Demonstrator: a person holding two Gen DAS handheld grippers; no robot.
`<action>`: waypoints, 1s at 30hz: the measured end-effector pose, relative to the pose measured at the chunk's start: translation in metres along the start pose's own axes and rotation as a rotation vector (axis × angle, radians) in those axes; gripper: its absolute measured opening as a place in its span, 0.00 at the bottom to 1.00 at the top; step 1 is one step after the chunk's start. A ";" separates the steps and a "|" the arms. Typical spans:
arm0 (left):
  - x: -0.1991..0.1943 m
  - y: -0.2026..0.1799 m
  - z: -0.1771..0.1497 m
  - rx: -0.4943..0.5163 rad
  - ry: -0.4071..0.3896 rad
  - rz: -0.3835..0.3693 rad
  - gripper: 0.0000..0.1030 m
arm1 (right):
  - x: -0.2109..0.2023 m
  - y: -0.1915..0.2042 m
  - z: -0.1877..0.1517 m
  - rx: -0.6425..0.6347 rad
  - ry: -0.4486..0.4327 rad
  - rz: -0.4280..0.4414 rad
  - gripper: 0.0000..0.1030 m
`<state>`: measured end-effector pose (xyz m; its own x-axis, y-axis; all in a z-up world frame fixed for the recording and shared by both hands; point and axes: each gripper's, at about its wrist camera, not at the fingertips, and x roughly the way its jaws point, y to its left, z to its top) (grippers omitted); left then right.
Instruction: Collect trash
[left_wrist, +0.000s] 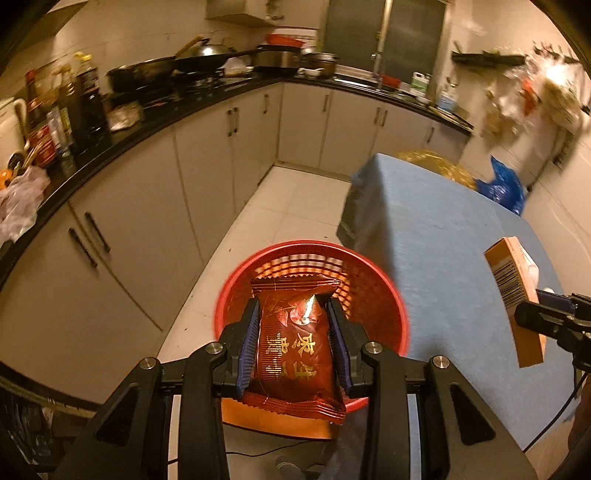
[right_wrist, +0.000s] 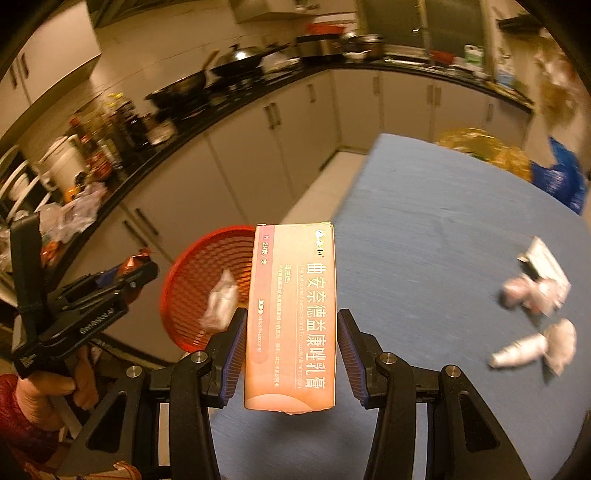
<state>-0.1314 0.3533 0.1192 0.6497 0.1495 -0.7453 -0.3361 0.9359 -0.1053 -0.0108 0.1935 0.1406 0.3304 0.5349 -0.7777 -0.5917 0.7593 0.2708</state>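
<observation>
- My left gripper (left_wrist: 292, 321) pinches a red snack packet (left_wrist: 295, 347) between both pads, directly above the red basket (left_wrist: 384, 295) on the floor.
- My right gripper (right_wrist: 291, 332) holds an orange box (right_wrist: 291, 317) upright; the right pad shows a slight gap, so I cannot tell how firmly.
- In the basket, at ten o'clock from the box, lies a white wrapper (right_wrist: 220, 304).
- On the blue table (right_wrist: 424, 221), at three o'clock, crumpled scraps (right_wrist: 532, 295) remain.

A black countertop (left_wrist: 207, 96) carries woks (left_wrist: 207, 61) and sauce bottles (left_wrist: 86, 99) above pale cabinets (left_wrist: 221, 155).
</observation>
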 end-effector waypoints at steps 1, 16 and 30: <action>0.001 0.003 0.001 -0.007 0.003 0.001 0.34 | 0.004 0.004 0.003 -0.006 0.006 0.010 0.50; 0.027 0.007 0.011 -0.010 0.030 -0.018 0.34 | 0.071 0.028 0.048 -0.007 0.086 0.096 0.51; 0.001 -0.006 0.009 0.008 -0.030 0.026 0.67 | 0.036 0.007 0.046 0.069 -0.004 0.079 0.61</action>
<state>-0.1225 0.3504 0.1251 0.6608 0.1828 -0.7279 -0.3476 0.9342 -0.0809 0.0305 0.2351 0.1403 0.2874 0.5956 -0.7501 -0.5640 0.7382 0.3701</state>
